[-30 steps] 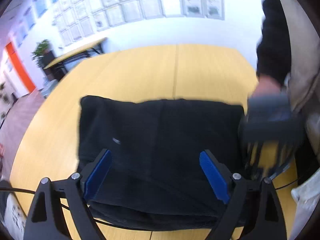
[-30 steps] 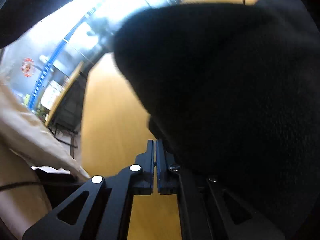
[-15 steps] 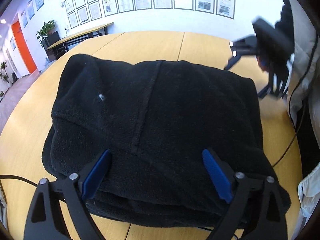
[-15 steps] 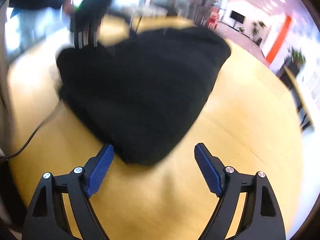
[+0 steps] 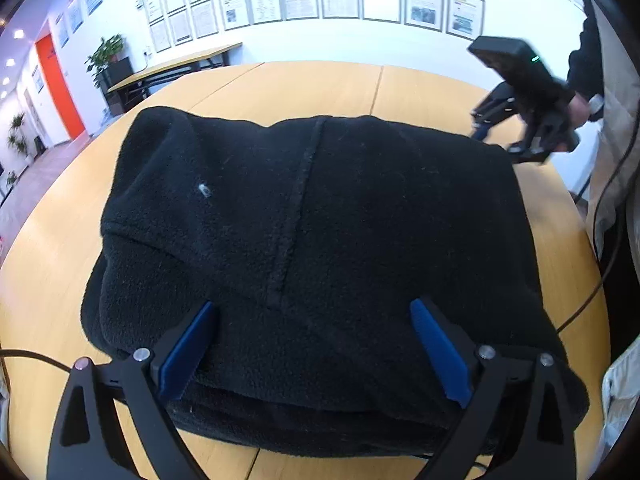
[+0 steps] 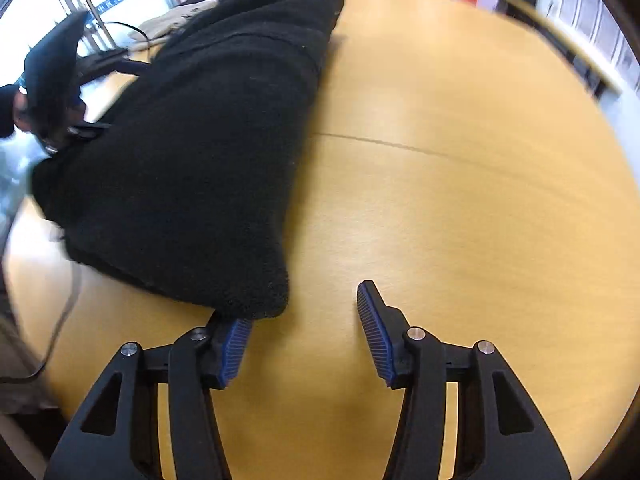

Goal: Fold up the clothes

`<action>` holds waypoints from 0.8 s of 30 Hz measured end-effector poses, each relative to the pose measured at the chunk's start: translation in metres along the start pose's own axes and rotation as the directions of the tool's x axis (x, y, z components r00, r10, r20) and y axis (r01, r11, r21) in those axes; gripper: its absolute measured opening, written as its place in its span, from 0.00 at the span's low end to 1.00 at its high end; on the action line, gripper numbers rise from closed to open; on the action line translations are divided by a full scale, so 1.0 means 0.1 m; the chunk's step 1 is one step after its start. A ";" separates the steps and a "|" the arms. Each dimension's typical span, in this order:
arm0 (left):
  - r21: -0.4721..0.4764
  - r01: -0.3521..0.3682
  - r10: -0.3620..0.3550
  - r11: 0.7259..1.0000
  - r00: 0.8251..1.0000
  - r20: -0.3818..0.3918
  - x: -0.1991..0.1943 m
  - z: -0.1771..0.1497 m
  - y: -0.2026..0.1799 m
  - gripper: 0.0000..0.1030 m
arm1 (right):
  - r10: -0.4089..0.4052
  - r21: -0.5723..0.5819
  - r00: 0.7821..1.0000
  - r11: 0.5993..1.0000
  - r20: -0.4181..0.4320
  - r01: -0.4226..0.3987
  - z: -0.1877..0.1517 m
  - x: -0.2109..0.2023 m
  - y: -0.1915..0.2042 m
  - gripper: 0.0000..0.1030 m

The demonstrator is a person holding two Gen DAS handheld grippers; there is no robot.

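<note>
The black fleece garment (image 5: 320,240), folded into a thick, layered bundle with a raised seam running down its top panel, lies in the middle of the round, pale wooden table (image 5: 300,84). The left gripper (image 5: 312,344) hangs low over the bundle's near edge with its black fingers and blue ribbed pads (image 5: 436,352) spread about as wide as they go; the fleece sits under and between them, but the pads do not press on it and nothing is held. The right gripper (image 6: 304,332) is at the bundle's far right corner (in the left wrist view it appears blurred at the table's far right edge, held by a hand in a dark sleeve). Its jaws are closing with only bare tabletop between them; the corner of the fleece overlaps the tip of the left pad (image 6: 232,352), and whether it actually touches cannot be told. A thin black cable (image 5: 596,280) trails over the table's right edge.
</note>
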State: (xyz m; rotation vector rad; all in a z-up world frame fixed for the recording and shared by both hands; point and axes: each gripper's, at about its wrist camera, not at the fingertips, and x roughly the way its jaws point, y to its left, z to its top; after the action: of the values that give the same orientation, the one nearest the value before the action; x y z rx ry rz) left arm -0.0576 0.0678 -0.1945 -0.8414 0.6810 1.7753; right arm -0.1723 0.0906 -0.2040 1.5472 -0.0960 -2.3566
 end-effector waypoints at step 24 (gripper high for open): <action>-0.788 -0.332 0.256 0.518 0.940 -0.228 -3.09 -0.79 -1.42 0.94 | 0.391 -0.584 0.905 0.701 -0.167 -0.410 1.06 1.23 1.34 0.49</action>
State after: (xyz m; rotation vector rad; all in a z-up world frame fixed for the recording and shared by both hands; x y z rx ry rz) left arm 0.1695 -0.1165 -0.0032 -1.4985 -0.0395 2.4269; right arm -0.2820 -0.0851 -0.2381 1.0963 0.2849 -1.7612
